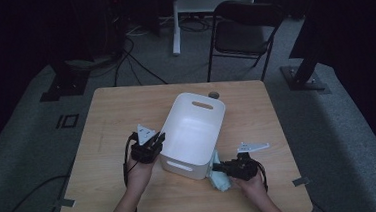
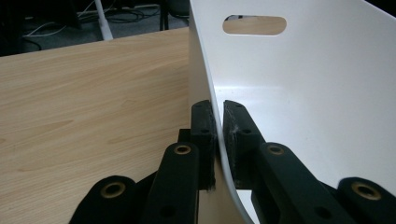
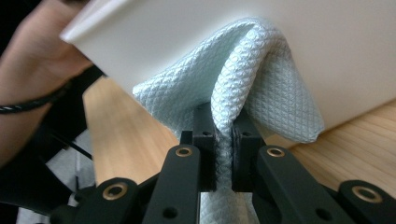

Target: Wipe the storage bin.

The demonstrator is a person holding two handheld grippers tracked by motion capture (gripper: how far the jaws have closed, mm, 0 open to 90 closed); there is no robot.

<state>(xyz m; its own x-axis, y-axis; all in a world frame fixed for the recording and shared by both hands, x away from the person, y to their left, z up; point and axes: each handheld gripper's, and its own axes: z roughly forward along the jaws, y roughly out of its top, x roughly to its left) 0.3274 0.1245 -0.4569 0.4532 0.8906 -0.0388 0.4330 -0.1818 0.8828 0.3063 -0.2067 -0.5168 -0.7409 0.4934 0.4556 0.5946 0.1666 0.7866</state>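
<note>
from the high view the white plastic bin sits mid-table, left gripper at its left wall, right gripper by the near right corner with a pale green cloth. left gripper view: jaws clamped on the bin's thin wall, one pad inside, one outside; smooth, glossy, probably light but slippery, so i'd say the rim or the handle slot is the better hold. right gripper view: jaws pinched shut on a fold of the cloth, waffle-textured, soft and floppy, pressed against the bin's outer side; it'll drape, so grab a bunched fold.
</note>
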